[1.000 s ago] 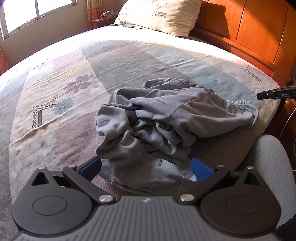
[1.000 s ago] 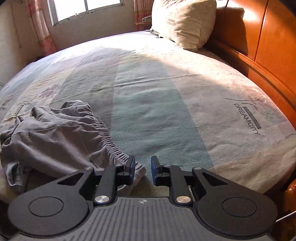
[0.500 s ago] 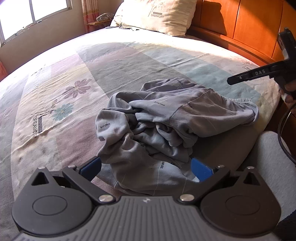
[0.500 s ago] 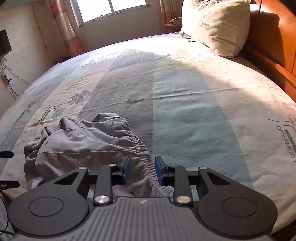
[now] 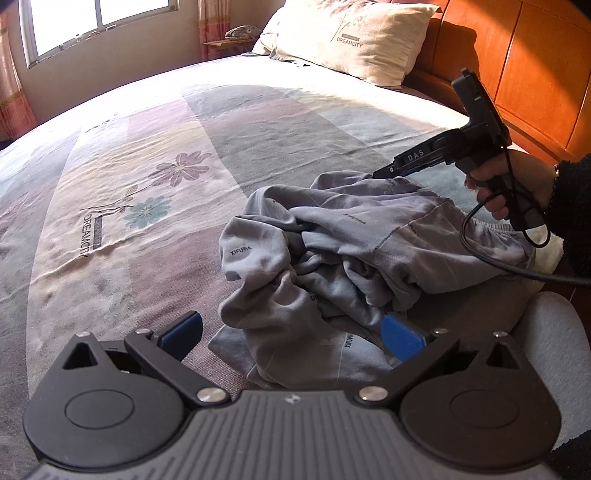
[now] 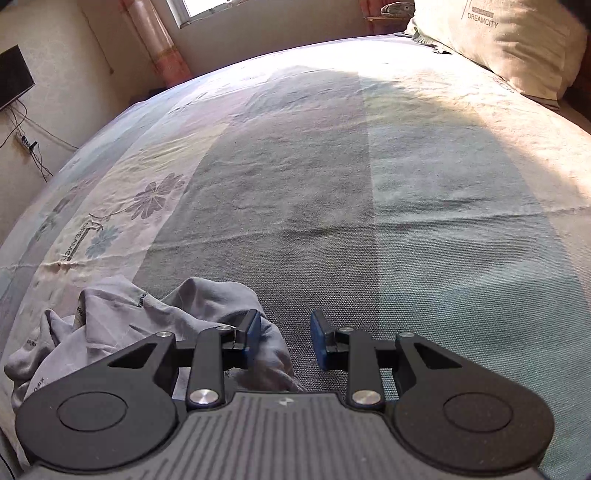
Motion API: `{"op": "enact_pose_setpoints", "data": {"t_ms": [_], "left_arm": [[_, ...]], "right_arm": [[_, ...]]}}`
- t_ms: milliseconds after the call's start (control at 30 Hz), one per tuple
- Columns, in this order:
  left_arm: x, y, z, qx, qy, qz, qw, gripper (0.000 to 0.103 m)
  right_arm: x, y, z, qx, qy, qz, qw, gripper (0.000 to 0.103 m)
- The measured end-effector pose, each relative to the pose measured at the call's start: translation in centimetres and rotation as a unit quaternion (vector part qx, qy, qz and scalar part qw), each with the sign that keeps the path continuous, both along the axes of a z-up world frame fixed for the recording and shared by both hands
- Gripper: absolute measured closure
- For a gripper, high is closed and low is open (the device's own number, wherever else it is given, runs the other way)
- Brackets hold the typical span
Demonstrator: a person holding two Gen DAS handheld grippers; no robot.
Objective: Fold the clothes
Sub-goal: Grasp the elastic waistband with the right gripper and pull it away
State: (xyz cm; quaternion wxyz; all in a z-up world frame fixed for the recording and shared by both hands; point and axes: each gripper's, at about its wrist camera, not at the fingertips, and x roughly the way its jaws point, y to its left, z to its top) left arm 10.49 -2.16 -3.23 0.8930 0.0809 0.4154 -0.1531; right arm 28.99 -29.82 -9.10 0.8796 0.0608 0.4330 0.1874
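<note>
A crumpled grey garment with small printed lettering lies in a heap on the near right part of the bed. My left gripper stands wide open at the heap's near edge, its blue pads on either side of the cloth without pressing it. In the left wrist view my right gripper, held by a hand, points its tip at the heap's far edge. In the right wrist view the right gripper is partly open, a fold of the garment against its left finger; the pads are not pressing it.
The patterned bedspread stretches away to the left and back. A cream pillow lies against the orange wooden headboard at the back right. A black cable hangs from the right gripper across the garment. A window is behind the bed.
The right gripper has swung left from the waistband side to the garment's far edge, and its jaws stand a little wider. The left gripper has stayed put.
</note>
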Motion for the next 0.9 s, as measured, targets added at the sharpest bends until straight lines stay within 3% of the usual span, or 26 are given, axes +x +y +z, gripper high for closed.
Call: {"op": "enact_pose_setpoints", "data": {"t_ms": [300,467,567,633,733,900], "left_arm": [[0.9,-0.5,-0.8,-0.001,0.007,-0.002,1.0000,0.001],[0.8,-0.5,-0.8,-0.003,0.007,-0.001,1.0000,0.001],[0.7,-0.2,-0.9,-0.004,0.006,0.004,1.0000,0.001],[0.7,0.0,-0.8,-0.005,0.006,0.007,0.9999,0.001],[0.7,0.2,-0.8,-0.007,0.003,0.009,0.9999,0.001],[0.8,0.4,-0.7,-0.009,-0.002,0.015,0.9998,0.001]], "right_arm": [[-2.7,2.0,-0.7,-0.045,-0.032,0.020,0.998,0.062],[-3.7,3.3,-0.5,-0.064,-0.023,0.043,0.997,0.061],[-4.1,3.7,-0.1,-0.058,-0.001,0.073,0.996,0.068],[-4.4,3.6,0.4,-0.054,0.001,0.082,0.995,0.081],[-4.8,3.2,1.8,-0.063,-0.023,0.083,0.994,0.084],[-3.3,2.2,5.0,-0.107,-0.097,0.033,0.989,0.086]]}}
